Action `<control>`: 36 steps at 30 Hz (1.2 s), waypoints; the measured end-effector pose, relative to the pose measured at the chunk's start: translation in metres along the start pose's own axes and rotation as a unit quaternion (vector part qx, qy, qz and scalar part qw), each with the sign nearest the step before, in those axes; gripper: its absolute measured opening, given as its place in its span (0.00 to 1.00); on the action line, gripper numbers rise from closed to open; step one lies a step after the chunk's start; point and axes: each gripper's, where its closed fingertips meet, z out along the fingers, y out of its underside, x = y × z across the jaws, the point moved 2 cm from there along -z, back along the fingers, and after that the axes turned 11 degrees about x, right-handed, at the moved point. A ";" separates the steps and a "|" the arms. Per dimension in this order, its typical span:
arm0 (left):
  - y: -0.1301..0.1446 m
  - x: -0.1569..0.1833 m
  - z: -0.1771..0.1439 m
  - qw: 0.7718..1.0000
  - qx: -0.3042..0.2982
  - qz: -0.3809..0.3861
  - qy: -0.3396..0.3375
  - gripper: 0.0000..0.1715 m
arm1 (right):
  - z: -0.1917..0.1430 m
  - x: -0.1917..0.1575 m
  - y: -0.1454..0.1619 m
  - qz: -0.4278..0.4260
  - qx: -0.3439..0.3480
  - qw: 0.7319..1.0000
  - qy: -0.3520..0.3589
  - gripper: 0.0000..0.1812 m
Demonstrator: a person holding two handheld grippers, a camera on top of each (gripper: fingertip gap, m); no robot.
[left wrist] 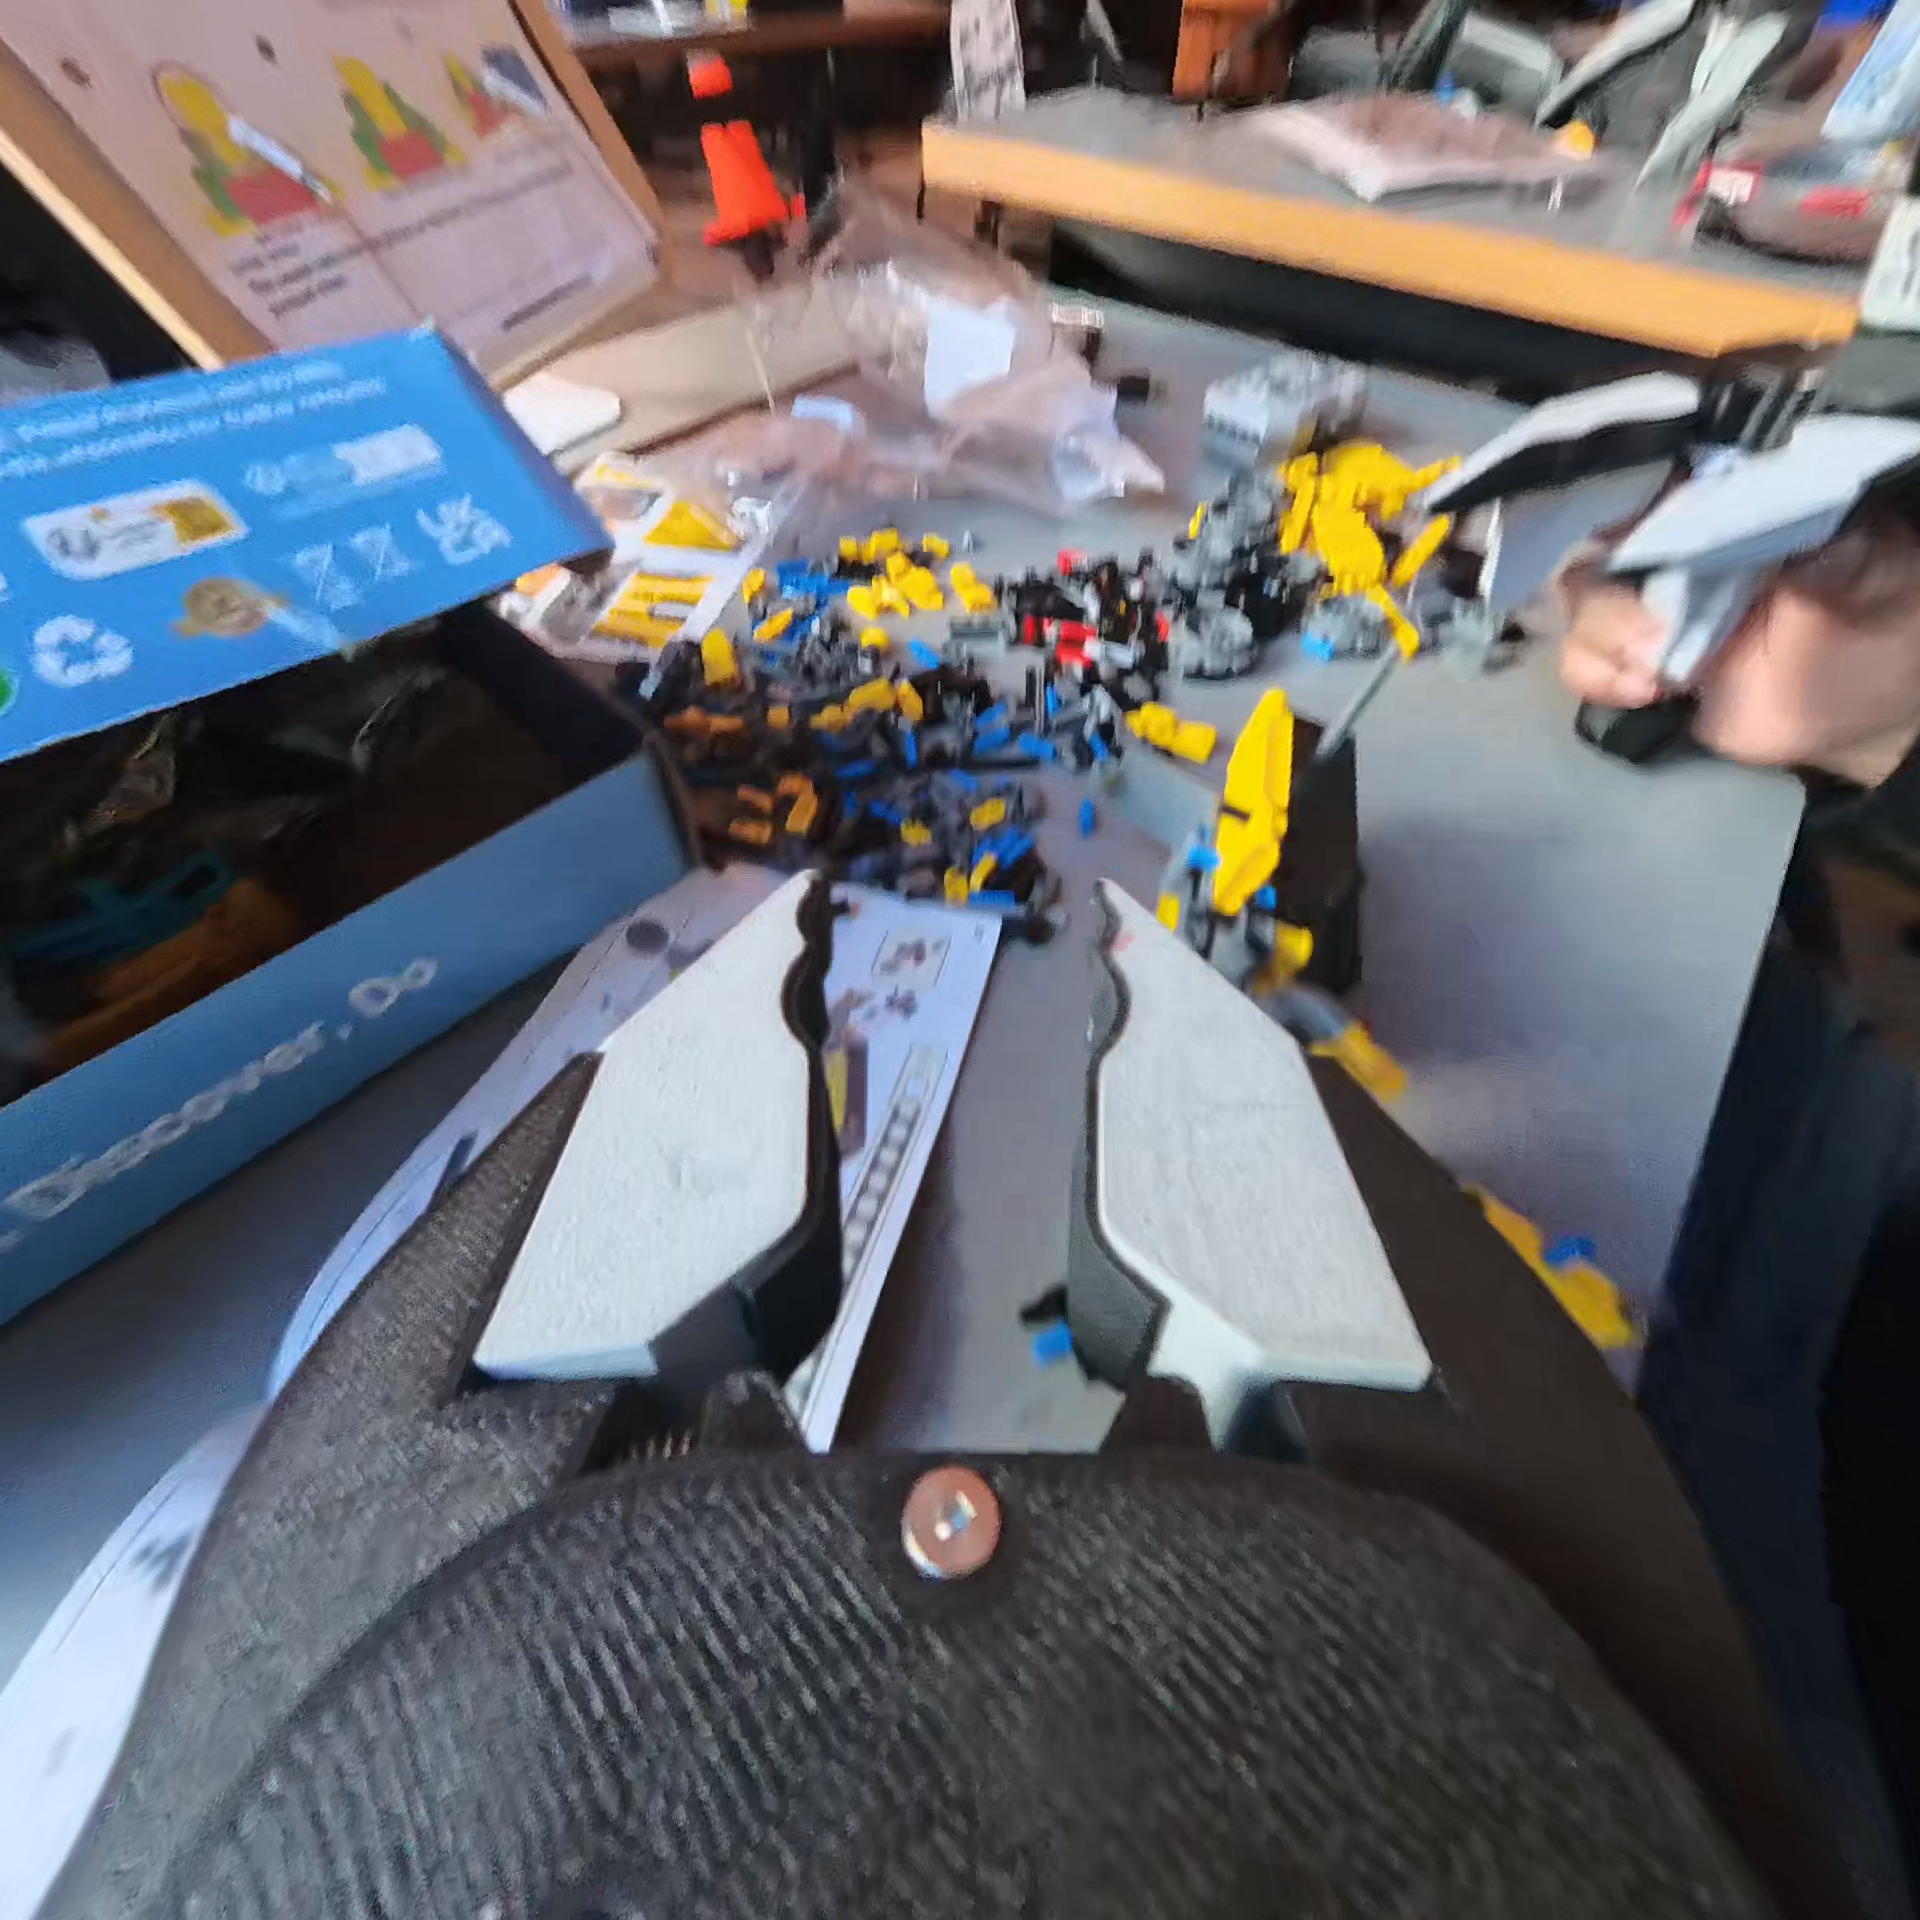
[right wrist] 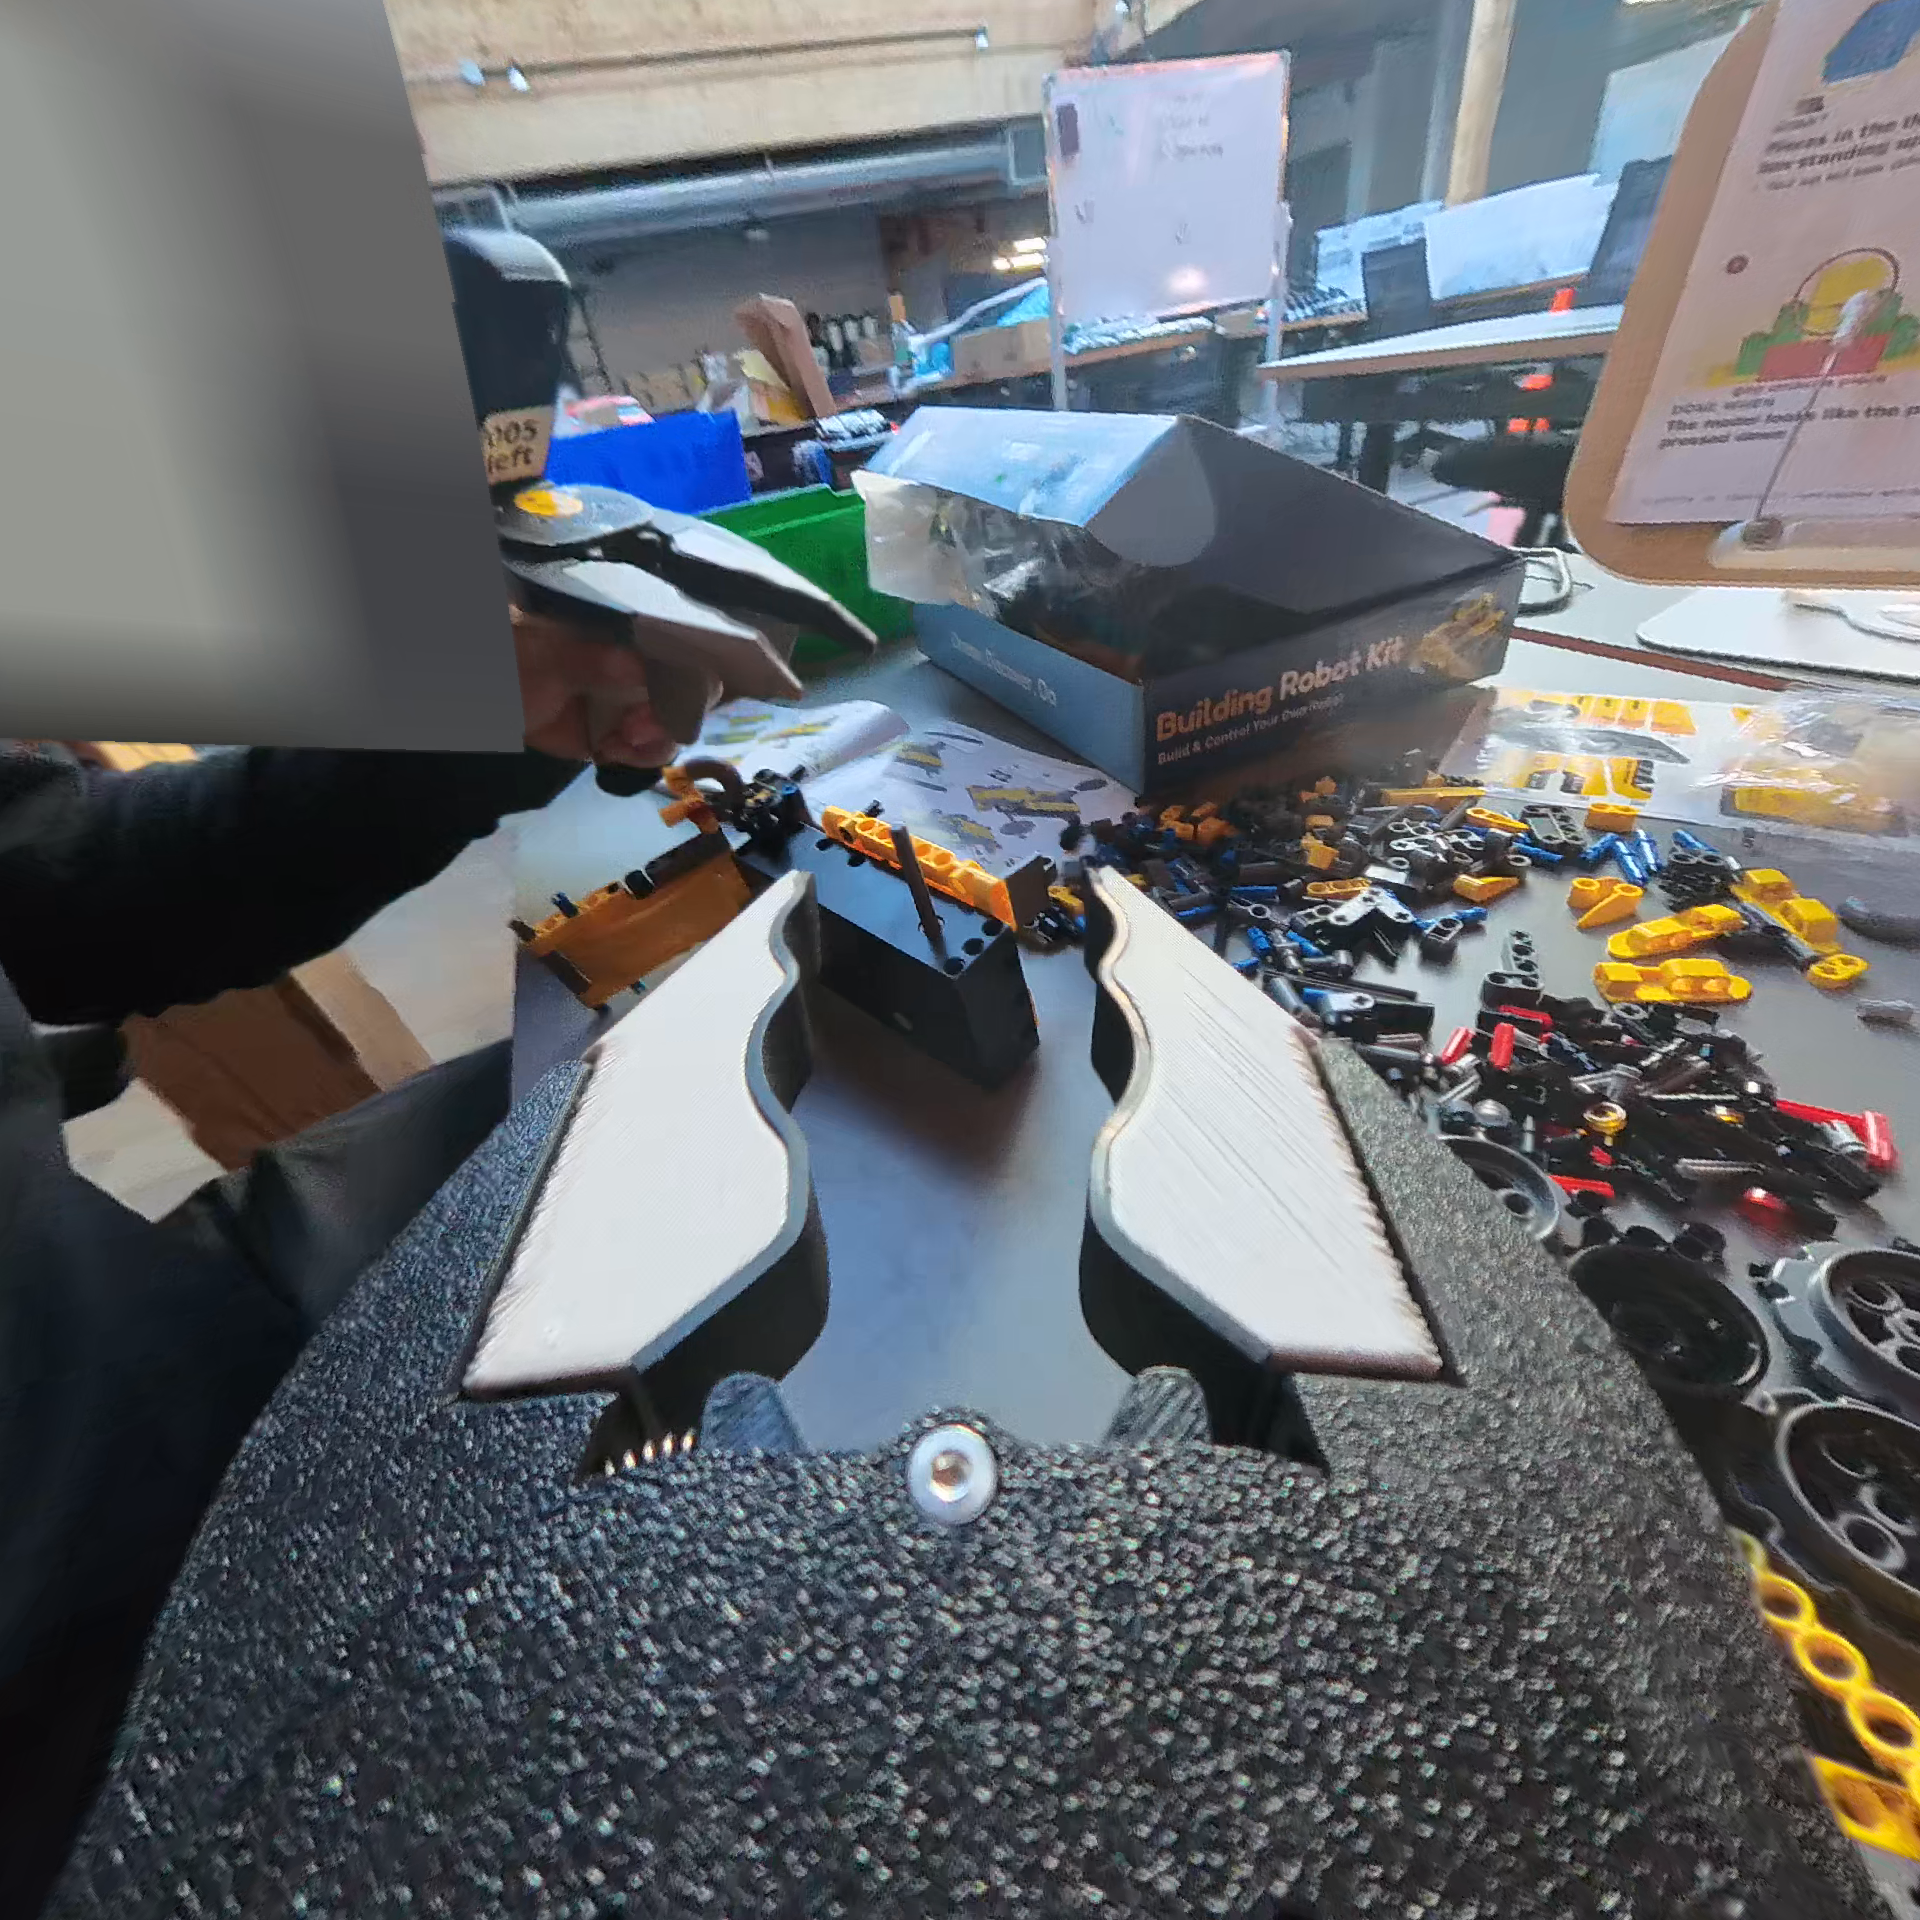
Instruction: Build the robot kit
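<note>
My left gripper is open and empty above an instruction booklet on the grey table; the view is blurred. A partly built yellow and black model stands just right of its tips. My right gripper is open and empty. The model's black block with a thin upright axle lies between its fingertips, untouched. The orange part of the model sits left of it. The right gripper also shows in the left wrist view, held in a hand. The left gripper shows in the right wrist view.
A heap of small black, yellow, blue and red building parts covers the table. An open blue kit box stands beside the heap. Clear plastic bags lie behind. Black wheels sit at right. A person's dark sleeve is at left. Some 20 cm of space lies between my two pairs of fingers.
</note>
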 end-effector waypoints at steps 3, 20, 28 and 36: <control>0.016 -0.004 -0.028 0.998 -0.067 0.005 0.003 0.23 | -0.004 0.000 -0.005 0.021 0.020 0.999 -0.016 0.27; 0.075 0.026 -0.045 0.971 -0.214 0.056 0.088 0.13 | -0.002 -0.016 -0.004 0.021 0.020 0.998 -0.056 0.28; 0.088 0.030 -0.042 0.966 -0.232 0.068 0.097 0.00 | -0.001 -0.022 -0.001 0.006 0.009 0.998 -0.065 0.27; 0.087 0.025 -0.042 0.969 -0.231 0.059 0.065 0.03 | 0.000 -0.012 -0.001 0.018 0.012 0.999 -0.032 0.21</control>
